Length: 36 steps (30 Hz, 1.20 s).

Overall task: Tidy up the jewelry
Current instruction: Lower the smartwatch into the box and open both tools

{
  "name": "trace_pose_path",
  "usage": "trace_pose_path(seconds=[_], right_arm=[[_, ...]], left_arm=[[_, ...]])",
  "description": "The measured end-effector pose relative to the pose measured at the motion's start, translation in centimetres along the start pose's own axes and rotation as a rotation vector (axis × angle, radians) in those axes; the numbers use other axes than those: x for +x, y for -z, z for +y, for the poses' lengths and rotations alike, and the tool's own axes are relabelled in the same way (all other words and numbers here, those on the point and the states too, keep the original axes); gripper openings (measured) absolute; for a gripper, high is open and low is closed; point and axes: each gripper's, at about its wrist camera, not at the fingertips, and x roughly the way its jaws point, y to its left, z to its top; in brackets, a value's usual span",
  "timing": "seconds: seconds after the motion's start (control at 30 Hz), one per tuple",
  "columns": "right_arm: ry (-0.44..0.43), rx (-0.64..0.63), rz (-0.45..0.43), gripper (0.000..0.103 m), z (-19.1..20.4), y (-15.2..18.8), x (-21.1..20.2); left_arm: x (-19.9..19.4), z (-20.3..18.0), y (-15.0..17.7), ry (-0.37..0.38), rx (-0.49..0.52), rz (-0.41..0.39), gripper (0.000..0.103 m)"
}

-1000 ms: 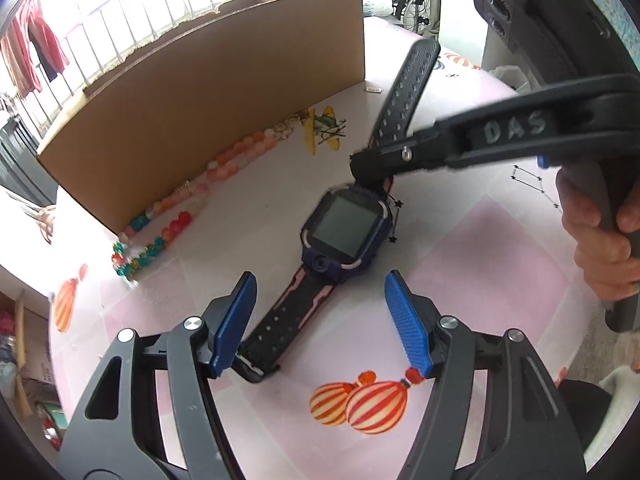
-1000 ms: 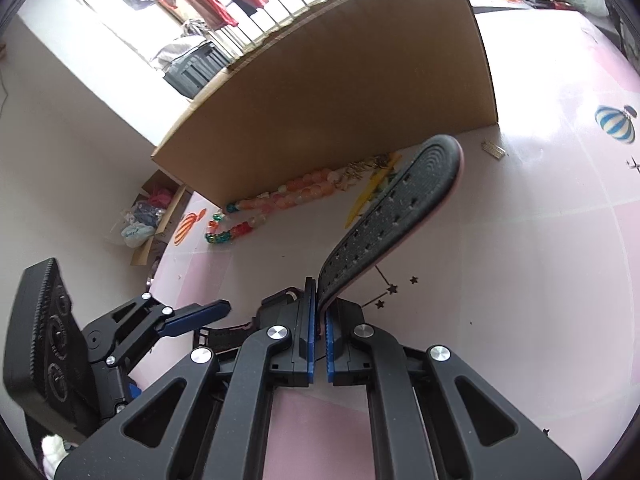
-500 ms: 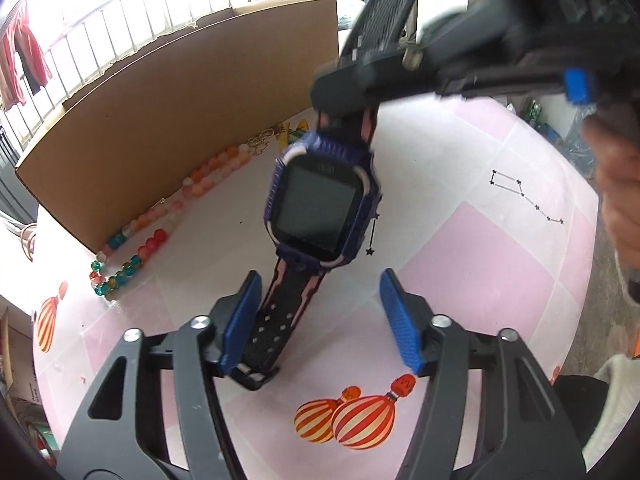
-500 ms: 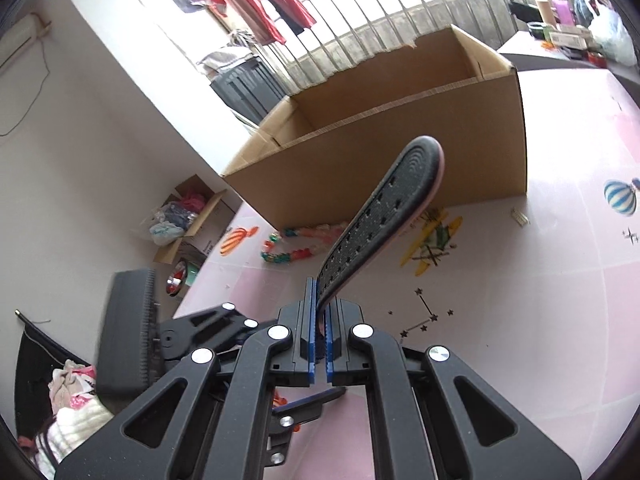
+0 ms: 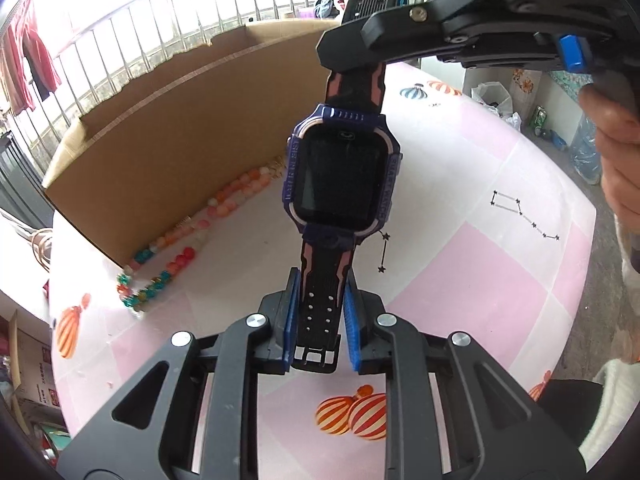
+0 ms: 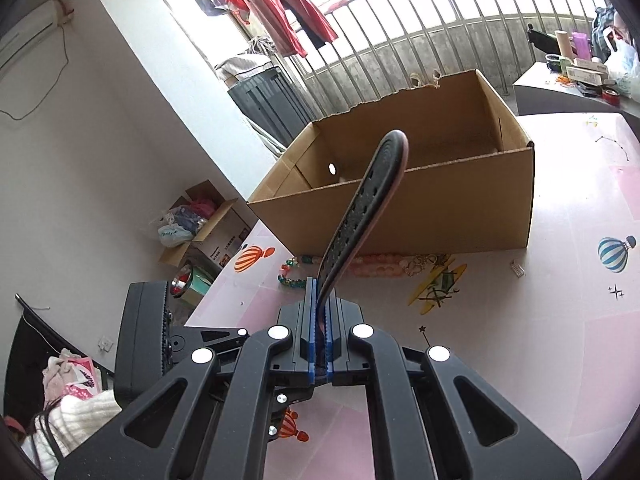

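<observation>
A dark blue and pink smartwatch (image 5: 340, 176) hangs upright above the pink table (image 5: 480, 280). My right gripper (image 5: 340, 52) is shut on its upper strap, which sticks up between the blue pads in the right wrist view (image 6: 360, 208). My left gripper (image 5: 322, 316) is closing on the lower, buckle-end strap. Its blue pads (image 5: 291, 316) touch both strap edges. In its own view my right gripper (image 6: 319, 320) pinches the strap flat.
An open cardboard box (image 6: 440, 200) stands on the table behind the watch. Strings of orange, red and green beads (image 5: 224, 208) lie along its front wall. A person's hand (image 5: 616, 152) holds the right gripper's handle. The table edge curves on the right.
The right gripper lifted the watch off the table until it hangs upright. The left gripper's jaws closed from wide apart onto the lower strap.
</observation>
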Motion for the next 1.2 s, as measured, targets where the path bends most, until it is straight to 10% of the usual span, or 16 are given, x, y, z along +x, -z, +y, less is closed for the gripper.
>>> trace_pose_path(seconds=[0.5, 0.83, 1.2], right_arm=[[-0.051, -0.041, -0.074, 0.004, 0.1, -15.3, 1.9], [0.201, 0.051, 0.214, 0.004, -8.1, -20.9, 15.6], [0.368, 0.240, 0.541, 0.008, -13.3, -19.8, 23.3]], left_arm=[[-5.8, 9.3, -12.6, -0.170, 0.080, -0.047, 0.018], [9.6, 16.3, -18.9, -0.218, 0.282, 0.288, 0.018], [17.6, 16.3, -17.7, -0.228, 0.499, 0.596, 0.009]])
